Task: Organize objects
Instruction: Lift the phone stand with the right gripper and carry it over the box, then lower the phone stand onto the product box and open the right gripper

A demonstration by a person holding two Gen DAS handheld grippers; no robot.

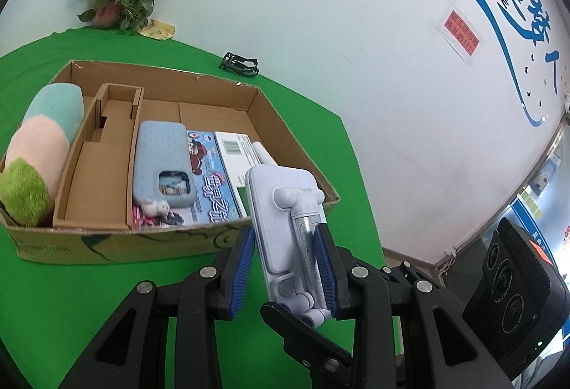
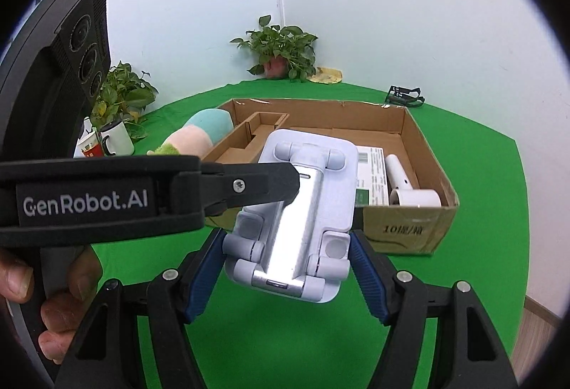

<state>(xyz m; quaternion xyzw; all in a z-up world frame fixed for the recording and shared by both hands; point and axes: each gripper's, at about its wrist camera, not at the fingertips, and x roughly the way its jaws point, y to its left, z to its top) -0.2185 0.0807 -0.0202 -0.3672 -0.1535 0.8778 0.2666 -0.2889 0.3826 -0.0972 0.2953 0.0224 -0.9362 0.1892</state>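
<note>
A pale lilac folding phone stand [image 1: 285,228] with a metal arm is held above the green table in front of a cardboard box [image 1: 292,139]. My left gripper [image 1: 285,246] is shut on the stand across its thickness. In the right wrist view the stand [image 2: 295,210] sits between my right gripper [image 2: 288,267], whose blue pads [image 2: 367,278] touch its lower sides. The left gripper's finger [image 2: 249,189] crosses in from the left. The box [image 2: 420,128] holds a plush toy [image 1: 39,153], a blue phone case [image 1: 164,164], flat printed packs [image 1: 221,185] and a white tube [image 2: 402,182].
A cardboard insert [image 1: 103,153] divides the box. A potted plant [image 2: 281,50] stands at the far edge of the table, a black clip frame [image 2: 404,95] to its right. A second plant and mugs [image 2: 114,139] stand at the left. Green cloth [image 2: 285,335] covers the table.
</note>
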